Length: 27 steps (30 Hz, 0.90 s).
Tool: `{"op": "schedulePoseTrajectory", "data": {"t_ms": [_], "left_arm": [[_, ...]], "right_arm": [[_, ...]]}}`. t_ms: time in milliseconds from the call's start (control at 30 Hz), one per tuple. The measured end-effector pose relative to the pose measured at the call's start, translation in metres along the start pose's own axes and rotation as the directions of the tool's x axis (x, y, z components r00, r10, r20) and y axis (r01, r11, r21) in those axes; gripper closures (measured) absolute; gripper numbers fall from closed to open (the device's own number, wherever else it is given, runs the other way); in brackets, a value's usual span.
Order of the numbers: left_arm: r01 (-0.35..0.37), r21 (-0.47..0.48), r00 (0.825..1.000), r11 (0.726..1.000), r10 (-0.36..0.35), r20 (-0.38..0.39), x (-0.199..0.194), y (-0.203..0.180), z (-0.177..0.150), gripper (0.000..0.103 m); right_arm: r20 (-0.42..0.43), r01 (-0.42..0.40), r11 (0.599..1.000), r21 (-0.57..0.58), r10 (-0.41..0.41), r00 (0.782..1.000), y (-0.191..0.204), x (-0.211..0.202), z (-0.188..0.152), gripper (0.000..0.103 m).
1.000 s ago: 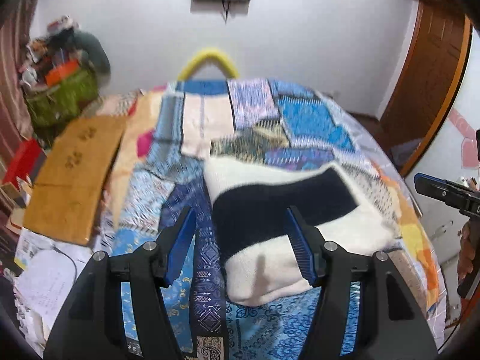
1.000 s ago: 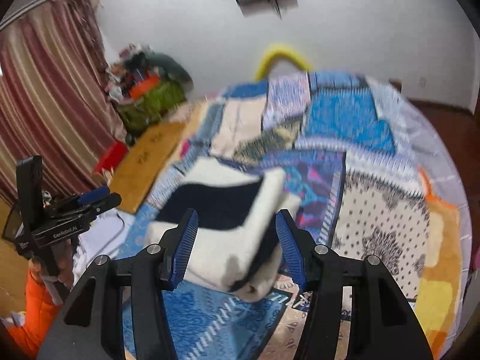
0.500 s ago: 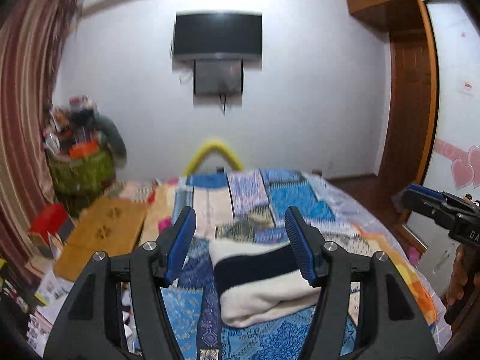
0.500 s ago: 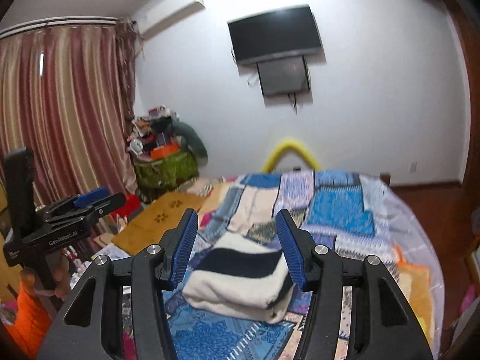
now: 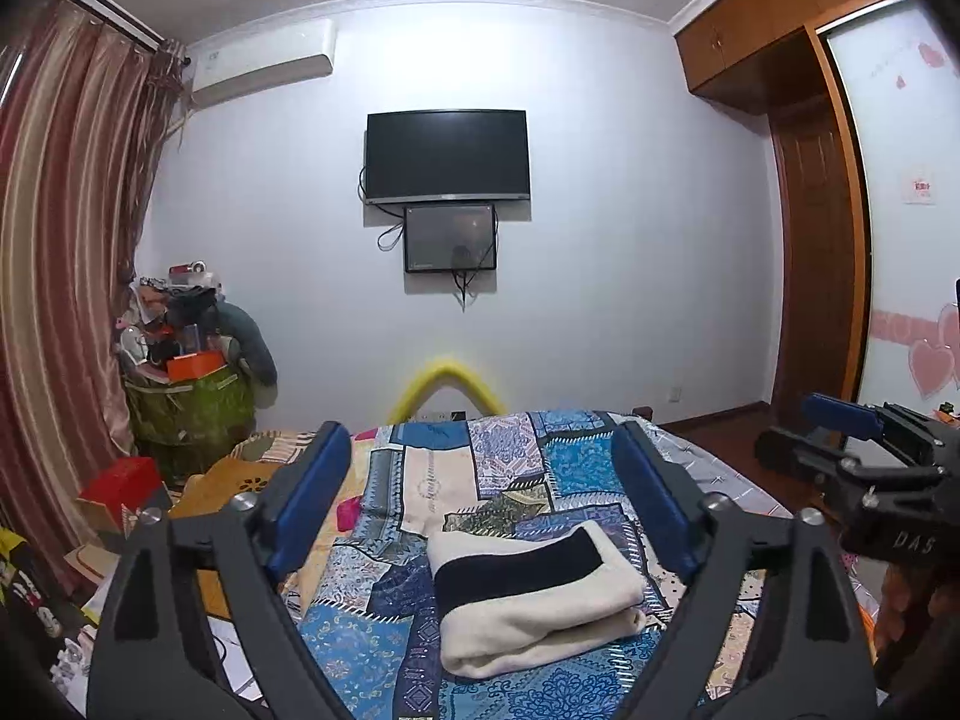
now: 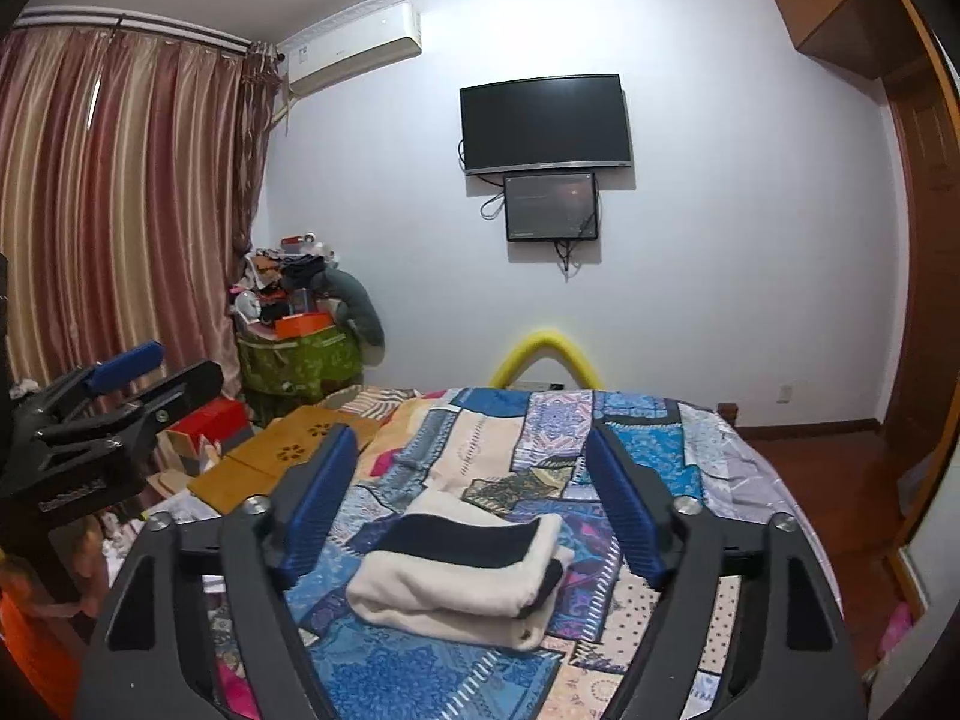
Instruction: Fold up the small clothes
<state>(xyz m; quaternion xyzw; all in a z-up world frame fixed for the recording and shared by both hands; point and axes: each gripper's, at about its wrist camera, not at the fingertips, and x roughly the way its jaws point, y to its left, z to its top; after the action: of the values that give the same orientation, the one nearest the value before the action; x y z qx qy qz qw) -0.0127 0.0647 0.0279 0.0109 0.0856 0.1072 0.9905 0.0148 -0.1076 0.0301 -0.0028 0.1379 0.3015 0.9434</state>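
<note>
folded fluffy cloth point(image 5: 528, 600): cream white with one wide dark navy stripe
patchwork bed cover point(image 5: 516, 468): blue, cream, purple and orange squares with swirly prints
long curtain on the left point(image 6: 120, 210): red and gold stripes
curved foam tube at the far end point(image 5: 447, 387): yellow

The folded garment point(image 5: 534, 594) is a thick, fleecy piece of clothing, cream-white with one broad black band across its upper face. It is folded into a compact, roughly rectangular bundle of several stacked layers, and a rounded fold edge faces the near side. It lies flat on the patchwork bedspread point(image 5: 510, 480), on the near part of the bed, resting over blue and dark patterned patches. From the right wrist view the same bundle point(image 6: 462, 576) shows its layered open ends on the right side, where black fabric peeks out between cream layers.
</note>
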Motion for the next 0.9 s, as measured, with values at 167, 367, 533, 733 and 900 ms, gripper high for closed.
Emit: {"op": "schedulePoseTrajectory", "data": {"t_ms": [167, 367, 533, 733, 900], "left_arm": [[-0.005, 0.000, 1.000, 1.000, 0.005, -0.007, 0.000, -0.003, -0.004, 0.003], [0.006, -0.007, 1.000, 1.000, -0.007, -0.024, 0.002, -0.007, -0.012, 0.001], [0.012, -0.008, 1.000, 1.000, -0.012, -0.028, 0.003, -0.007, -0.014, 0.000], [0.019, -0.019, 0.999, 1.000, -0.020, -0.038, 0.007, -0.005, -0.016, 0.000], [0.026, -0.026, 0.999, 0.999, -0.027, -0.042, 0.007, -0.004, -0.017, 0.000]], "right_arm": [[0.008, 0.033, 0.999, 0.005, -0.033, 0.999, -0.001, -0.002, -0.001, 0.008], [0.019, 0.055, 0.998, 0.015, -0.055, 0.998, -0.001, -0.009, -0.005, 0.000], [0.015, 0.059, 0.998, 0.017, -0.059, 0.998, -0.001, -0.011, -0.008, 0.000], [0.015, 0.062, 0.998, 0.017, -0.062, 0.998, -0.001, -0.012, -0.007, 0.000], [0.012, 0.061, 0.998, 0.021, -0.062, 0.998, -0.001, -0.013, -0.007, 0.000]]}}
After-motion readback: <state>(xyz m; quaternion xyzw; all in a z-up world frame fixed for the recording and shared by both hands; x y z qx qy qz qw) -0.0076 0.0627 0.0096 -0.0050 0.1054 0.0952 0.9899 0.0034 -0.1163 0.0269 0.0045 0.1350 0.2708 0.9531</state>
